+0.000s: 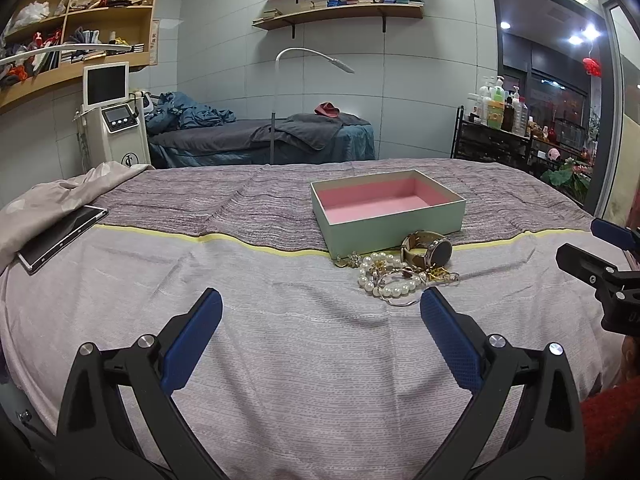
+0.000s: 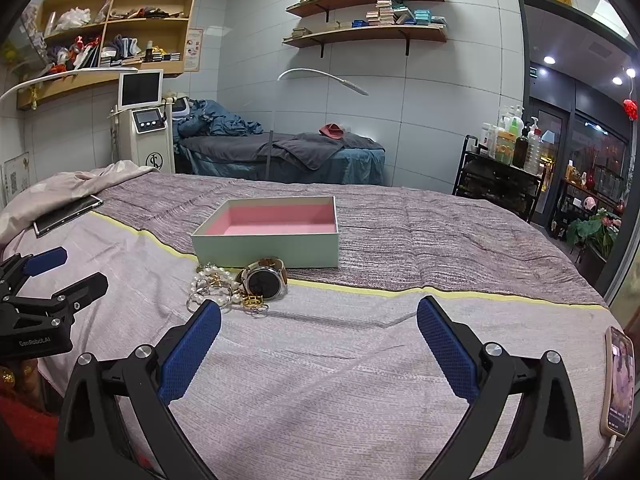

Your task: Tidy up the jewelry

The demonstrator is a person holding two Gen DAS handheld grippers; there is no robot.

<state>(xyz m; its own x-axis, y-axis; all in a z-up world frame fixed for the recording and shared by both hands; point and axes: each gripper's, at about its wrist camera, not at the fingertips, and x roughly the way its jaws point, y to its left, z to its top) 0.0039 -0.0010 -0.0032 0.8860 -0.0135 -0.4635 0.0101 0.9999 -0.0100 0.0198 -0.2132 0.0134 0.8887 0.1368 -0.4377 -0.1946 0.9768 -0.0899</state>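
Mint-green box (image 1: 394, 229) with pink lining, white pearl bracelet (image 1: 384, 276), blue-padded black left claw (image 1: 320, 304)

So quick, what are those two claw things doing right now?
Left gripper: open, holding nothing.
Right gripper: open, holding nothing.

Pale tiled walls (image 2: 460, 100) carry two wooden shelves (image 2: 368, 36) of small boxes; a treatment bed (image 2: 288, 152) stands beneath, and ceiling spotlights (image 2: 549, 60), perhaps in a corridor, glow beyond the doorway.
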